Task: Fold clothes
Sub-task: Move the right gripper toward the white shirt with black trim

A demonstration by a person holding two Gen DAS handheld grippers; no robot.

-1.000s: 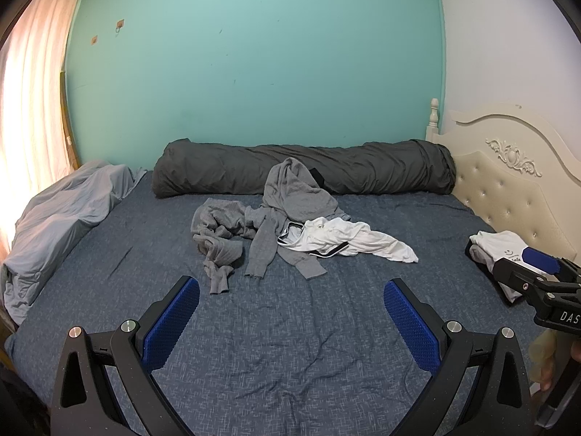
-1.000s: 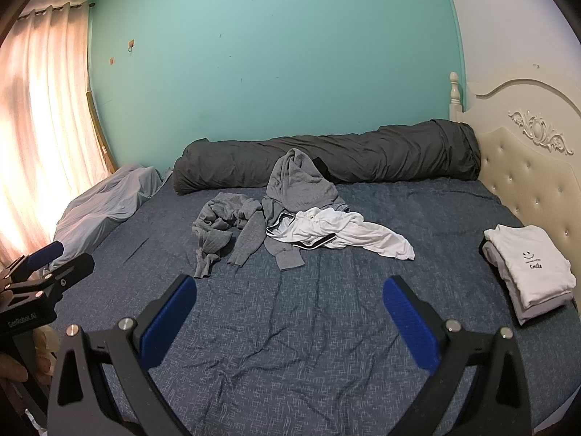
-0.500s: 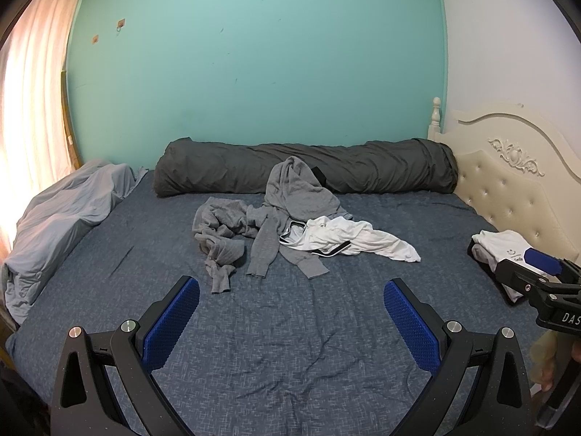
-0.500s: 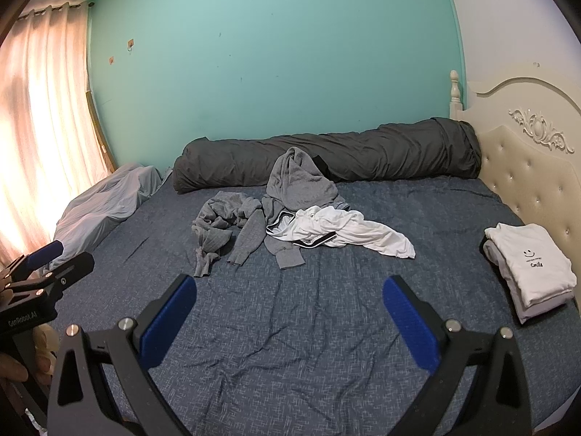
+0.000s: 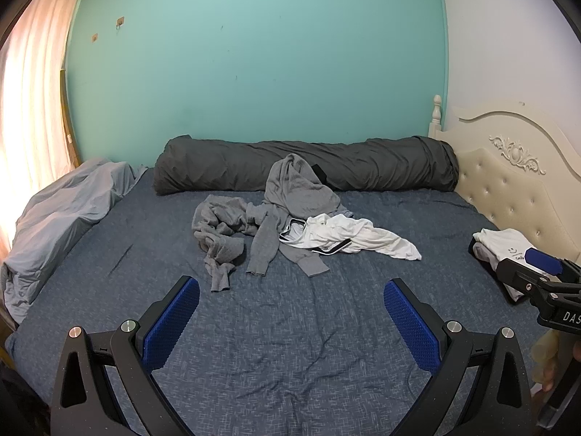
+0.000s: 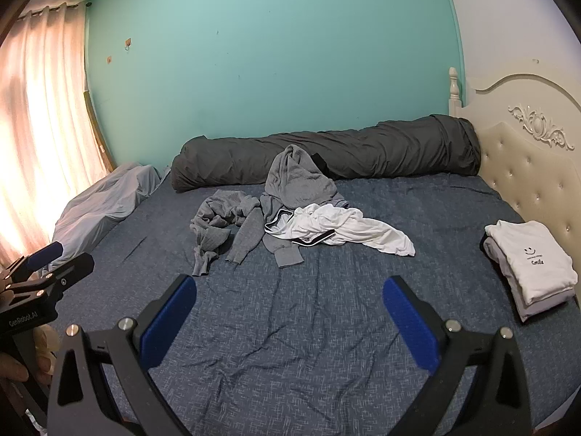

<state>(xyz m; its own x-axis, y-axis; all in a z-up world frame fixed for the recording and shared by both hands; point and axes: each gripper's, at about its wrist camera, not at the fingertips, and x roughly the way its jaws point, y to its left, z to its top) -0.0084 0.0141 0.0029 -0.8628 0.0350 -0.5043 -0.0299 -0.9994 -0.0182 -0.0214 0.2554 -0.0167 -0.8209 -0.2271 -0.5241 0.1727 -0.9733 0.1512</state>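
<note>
Clothes (image 6: pixel 290 214) heaped far on bed (image 6: pixel 326 345), folded stack (image 6: pixel 533 265) right; both tools (image 5: pixel 290 319) (image 6: pixel 287 321) wide open, empty, near.

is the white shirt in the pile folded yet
No, the white shirt lies crumpled and spread across the grey hoodie on the bed.

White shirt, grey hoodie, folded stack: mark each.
white shirt (image 6: pixel 348 230), right wrist view, crumpled middle.
grey hoodie (image 6: pixel 299 180), right wrist view, hood.
folded stack (image 6: pixel 533 258), right wrist view, top shirt.
</note>
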